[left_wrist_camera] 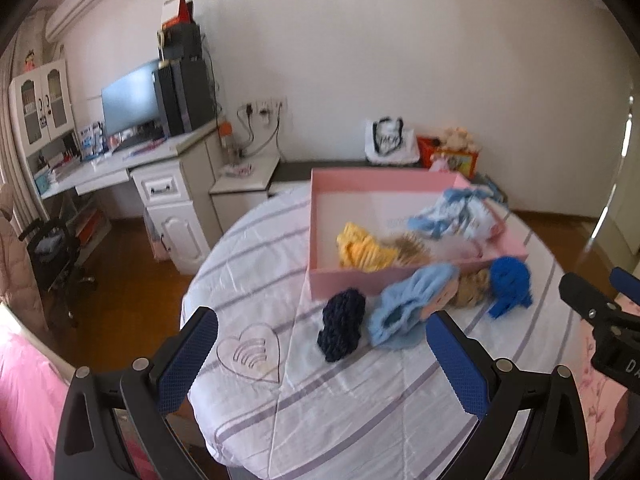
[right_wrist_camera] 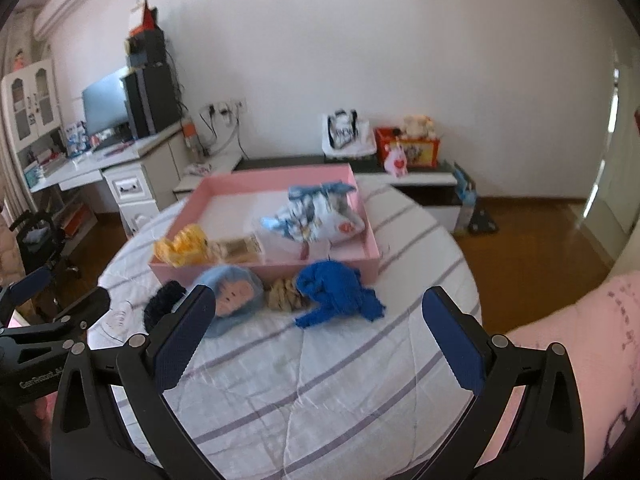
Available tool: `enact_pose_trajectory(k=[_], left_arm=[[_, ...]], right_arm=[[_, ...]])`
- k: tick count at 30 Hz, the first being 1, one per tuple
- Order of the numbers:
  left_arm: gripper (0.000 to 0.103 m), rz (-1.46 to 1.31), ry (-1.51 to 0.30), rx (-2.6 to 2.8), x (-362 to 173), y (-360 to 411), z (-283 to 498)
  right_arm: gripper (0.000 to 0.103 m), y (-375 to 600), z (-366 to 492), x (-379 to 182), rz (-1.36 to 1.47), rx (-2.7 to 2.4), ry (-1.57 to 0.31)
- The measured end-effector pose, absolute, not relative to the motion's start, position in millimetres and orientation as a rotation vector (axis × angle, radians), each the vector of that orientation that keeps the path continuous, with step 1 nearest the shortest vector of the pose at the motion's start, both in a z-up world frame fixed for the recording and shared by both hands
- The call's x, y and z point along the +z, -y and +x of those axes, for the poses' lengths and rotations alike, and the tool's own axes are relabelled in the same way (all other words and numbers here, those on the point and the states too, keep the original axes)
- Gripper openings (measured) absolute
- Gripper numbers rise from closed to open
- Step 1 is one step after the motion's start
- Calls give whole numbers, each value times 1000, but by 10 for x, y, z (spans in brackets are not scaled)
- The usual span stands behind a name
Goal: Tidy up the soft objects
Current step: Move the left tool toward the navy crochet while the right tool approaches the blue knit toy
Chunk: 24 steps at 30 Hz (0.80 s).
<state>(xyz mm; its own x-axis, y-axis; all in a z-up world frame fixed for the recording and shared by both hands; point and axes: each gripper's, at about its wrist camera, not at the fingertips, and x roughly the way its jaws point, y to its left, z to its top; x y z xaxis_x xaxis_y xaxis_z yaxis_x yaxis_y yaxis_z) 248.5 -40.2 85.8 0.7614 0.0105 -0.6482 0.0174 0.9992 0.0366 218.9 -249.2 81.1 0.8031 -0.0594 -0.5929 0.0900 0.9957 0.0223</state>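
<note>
A pink box [left_wrist_camera: 344, 280] [right_wrist_camera: 224, 270] sits on a striped white quilt [left_wrist_camera: 360, 400] [right_wrist_camera: 320, 392]. Inside it lie a yellow knit piece [left_wrist_camera: 360, 246] [right_wrist_camera: 182, 246], a tan item [left_wrist_camera: 410, 248] [right_wrist_camera: 236, 248] and a blue-white cloth [left_wrist_camera: 456, 216] [right_wrist_camera: 320, 216]. In front of the box lie a navy knit piece [left_wrist_camera: 342, 324] [right_wrist_camera: 162, 304], a light blue doll-face hat [left_wrist_camera: 412, 304] [right_wrist_camera: 234, 294], a tan scrunchie [left_wrist_camera: 472, 288] [right_wrist_camera: 286, 296] and a royal blue knit piece [left_wrist_camera: 510, 284] [right_wrist_camera: 336, 294]. My left gripper [left_wrist_camera: 320, 364] is open and empty, short of the navy piece. My right gripper [right_wrist_camera: 316, 344] is open and empty, short of the blue piece.
A white desk [left_wrist_camera: 120, 168] [right_wrist_camera: 80, 168] with a monitor and a black chair [left_wrist_camera: 52, 256] stand at left. A low cabinet [right_wrist_camera: 420, 180] with bags and toys runs along the far wall. Wooden floor [right_wrist_camera: 540, 248] lies beyond the bed edge.
</note>
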Motion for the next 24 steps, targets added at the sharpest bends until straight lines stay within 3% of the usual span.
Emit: enact_pose_trajectory(k=[24], left_arm=[[101, -19, -942, -8, -89, 206, 3690]], right_arm=[[103, 2798, 2921, -137, 83, -166, -927]])
